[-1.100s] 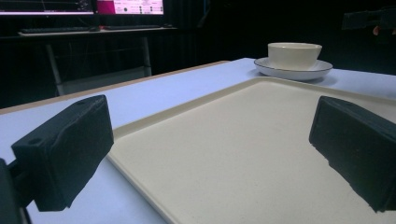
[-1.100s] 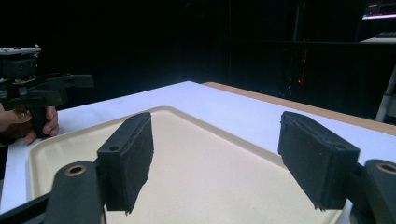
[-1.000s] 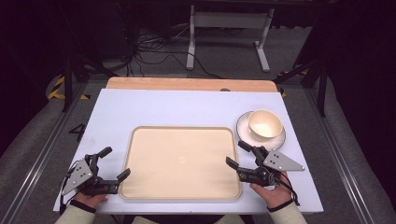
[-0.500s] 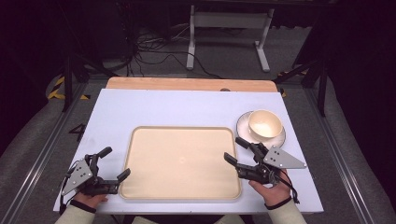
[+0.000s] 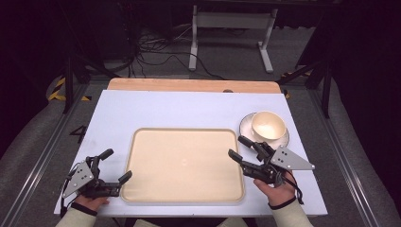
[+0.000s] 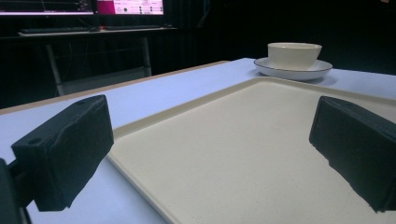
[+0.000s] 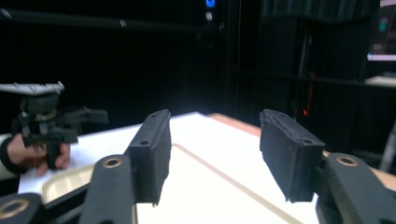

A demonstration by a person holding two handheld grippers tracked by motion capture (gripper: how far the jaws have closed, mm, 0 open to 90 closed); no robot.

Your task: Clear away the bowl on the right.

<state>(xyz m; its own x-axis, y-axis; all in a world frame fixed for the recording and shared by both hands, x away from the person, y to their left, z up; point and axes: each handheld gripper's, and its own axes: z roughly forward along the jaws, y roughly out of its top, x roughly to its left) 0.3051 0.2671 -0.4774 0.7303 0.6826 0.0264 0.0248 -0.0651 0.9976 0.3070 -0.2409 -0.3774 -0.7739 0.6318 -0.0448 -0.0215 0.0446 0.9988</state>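
On table, both grippers sit w/ jaws spread, empty — left gripper [image 5: 112, 165] straddling tray [image 5: 183, 163] edge, right gripper [image 5: 242, 147] near bowl [image 5: 268, 125] — I'd guess square up before closing

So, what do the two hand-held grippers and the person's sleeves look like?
Both grippers, the left gripper and the right gripper, are black, each with two long jaws ending in blocky black pads. Round metal rivets show at the jaw joints in the right gripper view. Each gripper carries a grey three-cornered plate with small dark holes on top. The sleeves are cream, and a dark band circles the right wrist.
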